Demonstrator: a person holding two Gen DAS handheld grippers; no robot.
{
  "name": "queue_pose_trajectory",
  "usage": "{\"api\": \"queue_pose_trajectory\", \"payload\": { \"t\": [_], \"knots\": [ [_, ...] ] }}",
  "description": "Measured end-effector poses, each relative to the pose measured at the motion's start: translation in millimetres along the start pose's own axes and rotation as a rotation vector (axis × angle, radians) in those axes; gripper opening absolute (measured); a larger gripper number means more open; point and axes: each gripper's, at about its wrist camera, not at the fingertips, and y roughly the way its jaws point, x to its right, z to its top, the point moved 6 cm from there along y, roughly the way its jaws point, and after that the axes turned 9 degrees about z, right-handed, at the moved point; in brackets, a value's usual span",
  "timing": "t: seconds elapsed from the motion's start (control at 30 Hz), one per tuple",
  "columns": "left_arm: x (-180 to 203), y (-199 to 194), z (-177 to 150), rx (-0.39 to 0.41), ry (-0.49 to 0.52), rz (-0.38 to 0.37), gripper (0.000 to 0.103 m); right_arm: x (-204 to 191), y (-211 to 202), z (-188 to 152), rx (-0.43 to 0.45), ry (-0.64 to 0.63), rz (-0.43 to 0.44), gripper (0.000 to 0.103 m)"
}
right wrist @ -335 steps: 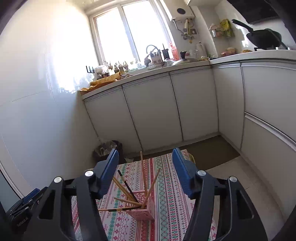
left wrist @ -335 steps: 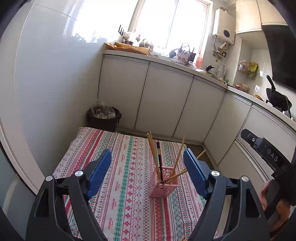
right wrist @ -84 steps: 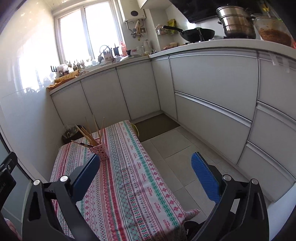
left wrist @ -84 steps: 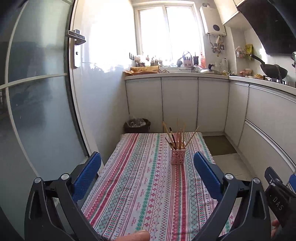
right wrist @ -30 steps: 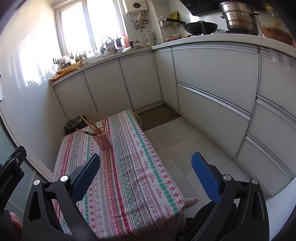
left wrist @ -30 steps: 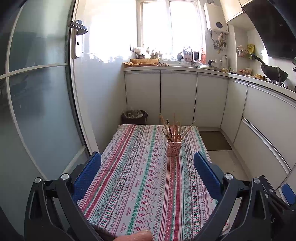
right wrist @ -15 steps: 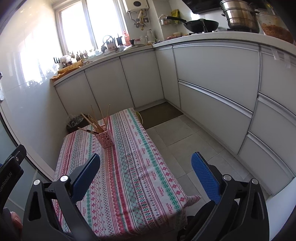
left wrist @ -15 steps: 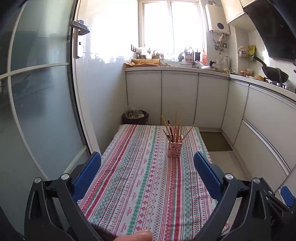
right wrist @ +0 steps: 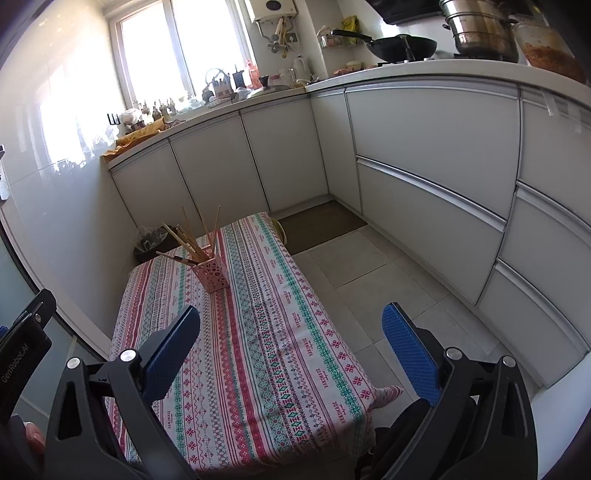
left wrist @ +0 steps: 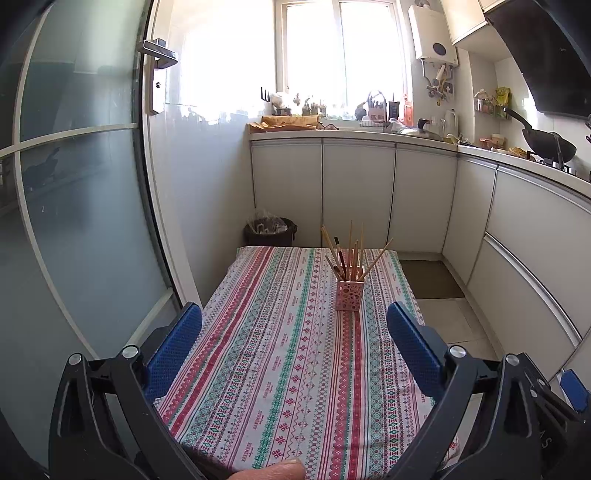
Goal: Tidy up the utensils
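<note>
A pink perforated holder (left wrist: 349, 295) stands upright on the far part of the table with the patterned cloth (left wrist: 280, 354). Several wooden chopsticks (left wrist: 355, 251) and one dark one stick out of it at different angles. The holder also shows in the right wrist view (right wrist: 212, 277), with the chopsticks (right wrist: 192, 240) fanned to the left. My left gripper (left wrist: 293, 328) is open and empty, well back over the near end of the table. My right gripper (right wrist: 291, 328) is open and empty, back over the table's near right side.
White kitchen cabinets (left wrist: 358, 192) run along the back and right walls. A black bin (left wrist: 269, 230) stands behind the table. A glass door (left wrist: 77, 206) is close on the left. Tiled floor (right wrist: 369, 266) lies right of the table. A wok (right wrist: 402, 46) and steel pot (right wrist: 480, 31) sit on the counter.
Both grippers were close around the holder, then drew far back from it. Over the last second both views have barely shifted. Both stay open and empty.
</note>
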Motion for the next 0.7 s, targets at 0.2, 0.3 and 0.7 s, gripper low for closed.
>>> {"api": "queue_pose_trajectory", "payload": {
  "t": [0.2, 0.3, 0.7],
  "knots": [
    [0.0, -0.2, 1.1, 0.010, -0.003, -0.006, 0.096, -0.6, -1.8, 1.1, 0.005, 0.004, 0.002, 0.096],
    [2.7, -2.6, 2.4, 0.037, 0.018, -0.004, 0.096, -1.0, -1.1, 1.2, 0.002, 0.005, 0.004, 0.096],
    [4.9, -5.8, 2.1, 0.052, 0.021, -0.015, 0.079, -4.0, -6.1, 6.8, 0.014, 0.012, 0.013, 0.096]
  ]
}}
